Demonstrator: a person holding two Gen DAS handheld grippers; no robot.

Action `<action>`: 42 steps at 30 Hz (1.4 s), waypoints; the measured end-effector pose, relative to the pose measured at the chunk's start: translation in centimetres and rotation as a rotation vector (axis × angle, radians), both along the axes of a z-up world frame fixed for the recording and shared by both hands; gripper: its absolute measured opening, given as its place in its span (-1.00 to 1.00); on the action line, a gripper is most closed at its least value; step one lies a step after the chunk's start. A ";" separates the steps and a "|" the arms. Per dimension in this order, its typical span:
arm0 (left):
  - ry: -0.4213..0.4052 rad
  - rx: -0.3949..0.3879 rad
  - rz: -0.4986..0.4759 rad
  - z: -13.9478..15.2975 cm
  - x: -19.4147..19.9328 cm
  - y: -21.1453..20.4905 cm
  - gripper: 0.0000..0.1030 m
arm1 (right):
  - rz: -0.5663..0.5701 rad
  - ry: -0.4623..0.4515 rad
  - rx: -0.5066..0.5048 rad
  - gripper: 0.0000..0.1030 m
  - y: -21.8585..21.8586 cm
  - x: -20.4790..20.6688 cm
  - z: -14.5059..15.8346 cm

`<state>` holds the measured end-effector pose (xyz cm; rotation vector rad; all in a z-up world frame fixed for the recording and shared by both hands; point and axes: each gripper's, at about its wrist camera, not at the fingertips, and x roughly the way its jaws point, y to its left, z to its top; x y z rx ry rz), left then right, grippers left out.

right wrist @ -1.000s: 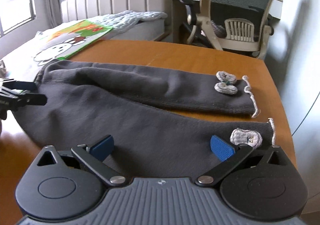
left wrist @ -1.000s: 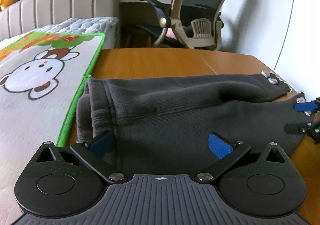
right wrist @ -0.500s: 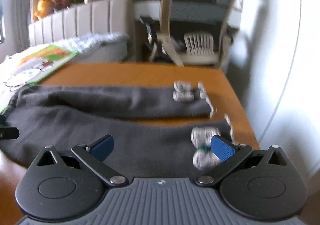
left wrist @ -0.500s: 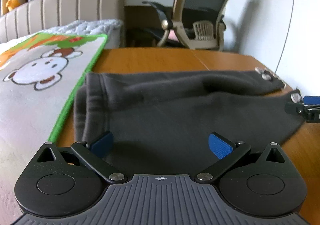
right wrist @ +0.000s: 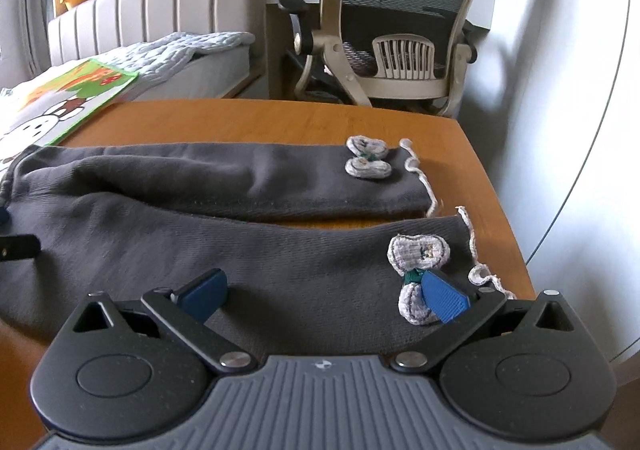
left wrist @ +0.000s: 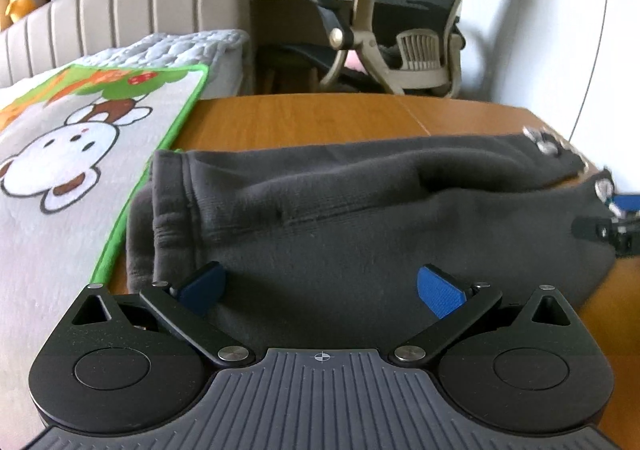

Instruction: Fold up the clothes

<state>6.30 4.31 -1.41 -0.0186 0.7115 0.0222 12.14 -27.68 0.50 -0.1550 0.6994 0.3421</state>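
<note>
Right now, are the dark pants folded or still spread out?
Spread. The dark pants lie full length on the wooden table, both legs side by side, bow-trimmed cuffs unfolded.

A beige mesh office chair (right wrist: 400, 30) stands behind the wooden table (right wrist: 280, 118), beside a padded headboard (right wrist: 160, 10).

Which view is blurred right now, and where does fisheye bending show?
Left wrist view: the trousers smear at their right edge, around the right tongs; the wall line curves. Right wrist view: sharp on the crochet bow; the table edge bows.
</note>
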 end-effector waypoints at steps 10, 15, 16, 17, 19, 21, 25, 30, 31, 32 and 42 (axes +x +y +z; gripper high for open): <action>-0.048 -0.039 0.097 0.3 -4.8 -1.1 1.00 | -0.126 -0.093 0.110 1.00 -3.0 -3.9 0.7; -0.046 -0.054 0.132 0.4 -8.2 -3.0 1.00 | -0.069 -0.042 0.158 1.00 -3.7 -8.0 0.4; -0.039 -0.050 0.141 0.4 -8.9 -3.5 1.00 | -0.060 -0.026 0.163 1.00 -3.7 -8.8 0.4; -0.032 -0.053 0.149 0.4 -9.5 -3.9 1.00 | -0.057 -0.015 0.166 1.00 -3.7 -9.7 0.3; -0.025 -0.078 0.154 0.3 -10.7 -4.6 1.00 | -0.052 -0.023 0.178 1.00 -3.7 -11.6 0.3; -0.031 -0.085 0.152 0.4 -11.8 -5.2 1.00 | -0.043 -0.039 0.189 1.00 -3.8 -13.3 0.5; -0.031 -0.075 0.131 0.5 -13.3 -6.2 1.00 | -0.015 -0.019 0.186 1.00 -3.5 -15.1 0.6; -0.022 -0.055 0.124 0.4 -13.5 -6.7 1.00 | -0.036 -0.003 0.177 1.00 -3.5 -15.3 0.6; -0.018 -0.059 0.127 0.4 -13.4 -6.6 1.00 | -0.043 0.001 0.176 1.00 -3.4 -15.3 0.6; -0.015 -0.063 0.129 0.3 -13.3 -6.5 1.00 | -0.048 0.005 0.175 1.00 -3.4 -15.3 0.5; -0.007 -0.051 0.123 0.2 -13.1 -6.4 1.00 | -0.046 0.007 0.164 1.00 -2.4 -15.9 0.5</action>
